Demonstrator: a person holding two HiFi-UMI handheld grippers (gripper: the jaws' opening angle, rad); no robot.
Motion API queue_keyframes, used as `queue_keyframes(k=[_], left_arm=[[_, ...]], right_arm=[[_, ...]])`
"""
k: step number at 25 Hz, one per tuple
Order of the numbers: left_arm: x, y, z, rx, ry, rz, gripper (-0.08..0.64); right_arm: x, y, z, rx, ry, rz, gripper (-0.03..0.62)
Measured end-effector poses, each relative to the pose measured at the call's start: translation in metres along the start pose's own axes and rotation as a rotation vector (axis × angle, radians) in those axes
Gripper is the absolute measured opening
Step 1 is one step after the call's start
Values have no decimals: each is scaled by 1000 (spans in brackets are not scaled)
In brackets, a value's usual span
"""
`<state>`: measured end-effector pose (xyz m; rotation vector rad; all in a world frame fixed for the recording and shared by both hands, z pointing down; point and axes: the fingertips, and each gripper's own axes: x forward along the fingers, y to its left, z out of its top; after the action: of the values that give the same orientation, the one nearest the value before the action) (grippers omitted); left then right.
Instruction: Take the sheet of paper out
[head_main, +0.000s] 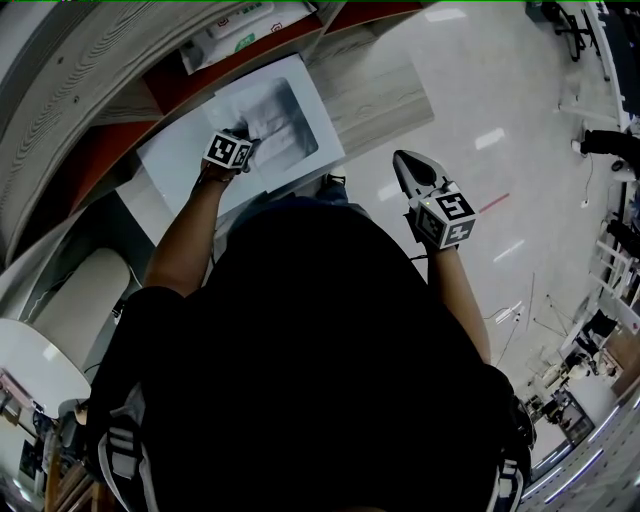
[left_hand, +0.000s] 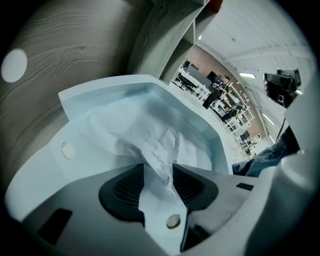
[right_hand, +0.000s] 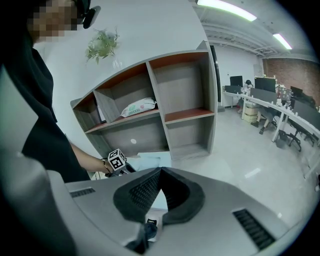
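Observation:
A white printer (head_main: 185, 150) stands below the shelf unit, its output tray (left_hand: 100, 95) pale blue-white in the left gripper view. A crumpled white sheet of paper (left_hand: 155, 137) lies in that tray. My left gripper (left_hand: 159, 181) is shut on the near edge of the sheet, which runs up between the black pads (left_hand: 124, 189). In the head view the left gripper (head_main: 240, 140) sits over the printer top. My right gripper (head_main: 408, 170) hangs to the right over the floor, its jaws together at the tips with nothing in them (right_hand: 159, 172).
A wooden shelf unit (right_hand: 165, 95) with red-brown shelves stands behind the printer, a white packet (right_hand: 137, 107) on one shelf. Glossy light floor (head_main: 500, 150) spreads to the right. Desks and chairs (right_hand: 280, 115) stand far off. A rounded white cabinet (head_main: 80, 300) sits at left.

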<state>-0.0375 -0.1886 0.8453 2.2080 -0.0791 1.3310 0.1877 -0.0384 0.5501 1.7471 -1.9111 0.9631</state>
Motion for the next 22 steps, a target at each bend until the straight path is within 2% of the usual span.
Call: queue_keyframes(k=[9,22], left_arm=[[2,5,1,-15,25,49,160],[5,5,8,38,46,91,39]], right_arm=[[0,-7,-7,13,6,6,12],[1,-9,-12,21,13,8,12]])
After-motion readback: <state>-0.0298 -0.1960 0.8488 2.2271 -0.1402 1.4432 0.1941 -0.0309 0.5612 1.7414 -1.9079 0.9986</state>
